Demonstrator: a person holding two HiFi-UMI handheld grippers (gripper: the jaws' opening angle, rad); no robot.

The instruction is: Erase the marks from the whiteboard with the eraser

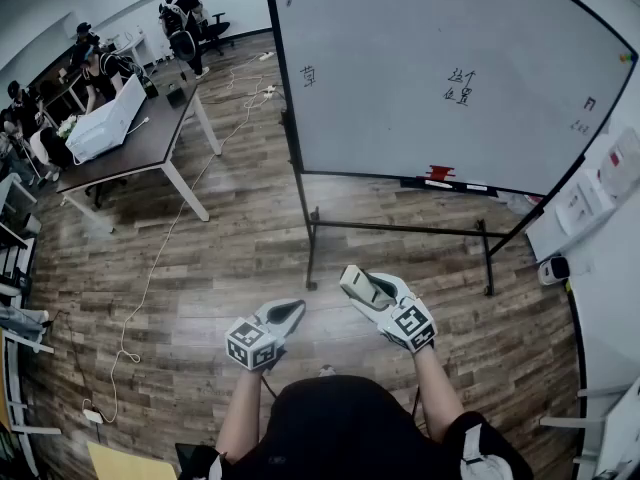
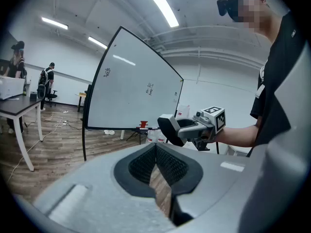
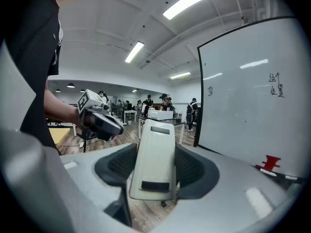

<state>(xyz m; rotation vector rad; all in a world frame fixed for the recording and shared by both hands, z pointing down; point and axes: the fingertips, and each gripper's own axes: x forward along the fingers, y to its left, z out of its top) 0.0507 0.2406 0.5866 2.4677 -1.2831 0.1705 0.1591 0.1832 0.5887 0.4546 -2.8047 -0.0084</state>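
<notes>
The whiteboard (image 1: 400, 48) stands on a black frame ahead of me, with small black marks at its left (image 1: 308, 75), its middle (image 1: 460, 86) and its right edge (image 1: 588, 103). My right gripper (image 1: 358, 283) is shut on a white eraser (image 1: 364, 288), held low in front of the board and well short of it. In the right gripper view the eraser (image 3: 155, 159) stands between the jaws of the right gripper (image 3: 156, 161). Beside it, my left gripper (image 1: 287, 315) is shut with nothing in it. The left gripper view shows that gripper (image 2: 156, 152) and the eraser's dark face (image 2: 169, 130).
A red item (image 1: 440, 173) and markers lie on the board's tray. The stand's black legs (image 1: 400, 230) cross the wood floor. A table (image 1: 150, 133) with a white box stands at the left, with people behind. A cable (image 1: 150, 268) runs along the floor. White cabinets (image 1: 580, 203) stand at the right.
</notes>
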